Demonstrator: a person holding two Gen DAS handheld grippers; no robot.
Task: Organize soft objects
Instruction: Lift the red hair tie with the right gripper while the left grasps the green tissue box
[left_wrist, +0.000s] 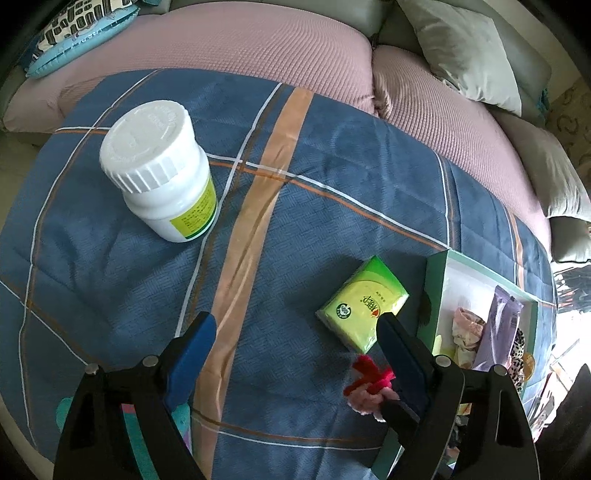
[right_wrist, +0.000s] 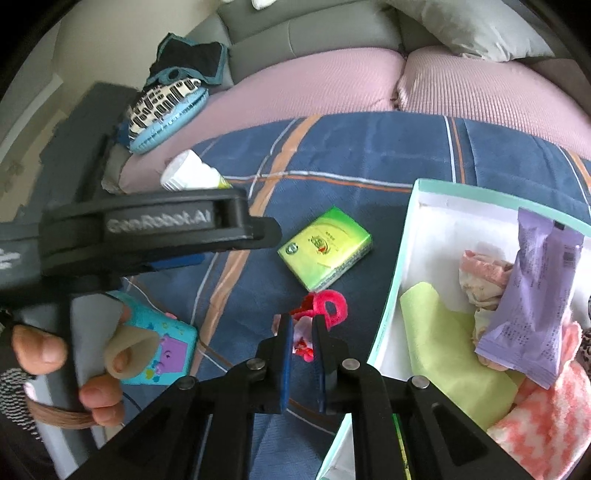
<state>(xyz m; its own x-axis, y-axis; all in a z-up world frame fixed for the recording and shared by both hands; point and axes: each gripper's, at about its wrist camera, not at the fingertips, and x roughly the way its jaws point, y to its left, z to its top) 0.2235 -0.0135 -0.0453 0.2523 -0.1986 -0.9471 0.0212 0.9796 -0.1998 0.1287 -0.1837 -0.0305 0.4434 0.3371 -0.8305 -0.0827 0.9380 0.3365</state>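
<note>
Where blue pads hide its middle, a small pink-and-red soft toy (right_wrist: 325, 306) between clamped right fingers (right_wrist: 286, 354); left fingers (left_wrist: 192, 343) wide apart.

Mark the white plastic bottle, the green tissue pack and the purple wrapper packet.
White plastic bottle (left_wrist: 147, 136), left wrist view, lid top.
Green tissue pack (right_wrist: 325, 246), right wrist view, printed face.
Purple wrapper packet (right_wrist: 532, 295), right wrist view, front.
</note>
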